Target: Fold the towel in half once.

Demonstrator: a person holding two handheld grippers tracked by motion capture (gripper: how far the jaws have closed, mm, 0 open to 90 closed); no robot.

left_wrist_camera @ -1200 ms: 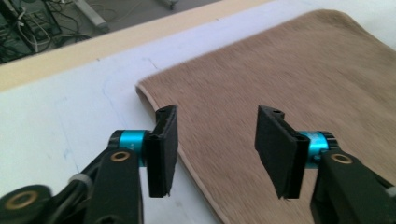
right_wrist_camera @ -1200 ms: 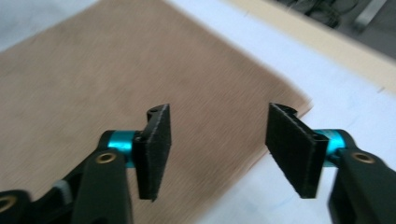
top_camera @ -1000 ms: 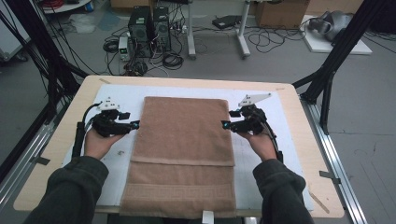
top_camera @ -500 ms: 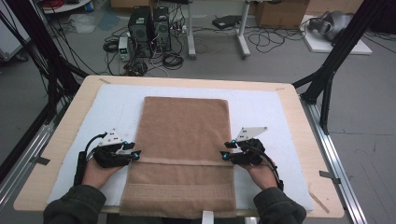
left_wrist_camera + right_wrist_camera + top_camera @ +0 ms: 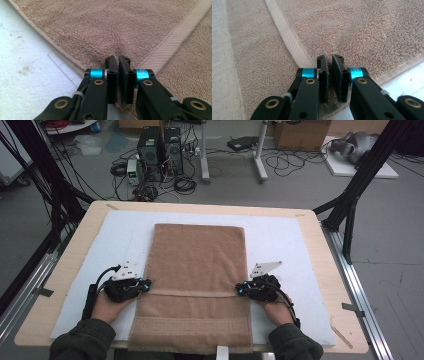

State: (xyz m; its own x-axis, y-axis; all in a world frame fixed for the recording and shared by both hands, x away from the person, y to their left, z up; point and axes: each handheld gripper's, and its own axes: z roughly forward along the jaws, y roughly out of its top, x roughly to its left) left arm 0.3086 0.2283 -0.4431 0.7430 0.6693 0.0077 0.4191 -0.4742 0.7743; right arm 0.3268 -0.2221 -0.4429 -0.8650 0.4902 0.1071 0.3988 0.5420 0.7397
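Both hands are now sitting nearer the worktop's near edge than a second ago, jaws having just been closing. The left hand-held gripper (image 5: pixel 145 285) and right hand-held gripper (image 5: pixel 240 290) are each pinching a side edge of the brown rectangular terry towel (image 5: pixel 197 260), lying mid-worktop, reaching its near edge.

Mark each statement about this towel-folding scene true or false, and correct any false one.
1. The brown towel lies on a white mat. True.
2. The left gripper is at the towel's far edge. False: it is at the left side edge, near the person.
3. The right gripper has its jaws closed at the towel's right side edge. True.
4. The towel is rolled into a tube. False: it lies flat, folded over.
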